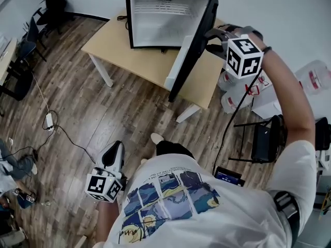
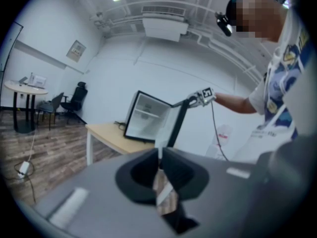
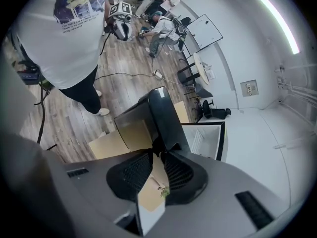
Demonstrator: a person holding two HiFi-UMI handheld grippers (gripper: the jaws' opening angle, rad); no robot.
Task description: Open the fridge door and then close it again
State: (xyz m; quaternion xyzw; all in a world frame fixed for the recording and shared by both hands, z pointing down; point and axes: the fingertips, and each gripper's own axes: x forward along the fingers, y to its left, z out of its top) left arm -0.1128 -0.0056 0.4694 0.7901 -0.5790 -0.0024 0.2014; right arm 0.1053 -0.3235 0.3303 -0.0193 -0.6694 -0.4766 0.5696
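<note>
A small black fridge [image 1: 165, 14] with a white inside stands on a light wooden table [image 1: 139, 56]. Its door [image 1: 194, 50] is swung wide open toward me. My right gripper [image 1: 212, 34] is at the door's top outer corner. In the right gripper view its jaws [image 3: 158, 155] pinch the door's black top edge [image 3: 166, 120]. My left gripper [image 1: 115, 151] hangs low by my left side, far from the fridge, with its jaws [image 2: 159, 152] together and nothing between them. From the left gripper view the fridge [image 2: 146, 118] and the right gripper [image 2: 198, 99] show in the distance.
Clear plastic containers [image 1: 243, 94] and a black stand [image 1: 264, 138] are on the floor right of the table. Cables and a power strip [image 1: 49, 120] trail across the wooden floor on the left. Office chairs [image 1: 31, 30] stand far left, and a person crouches at the left edge [image 1: 10, 164].
</note>
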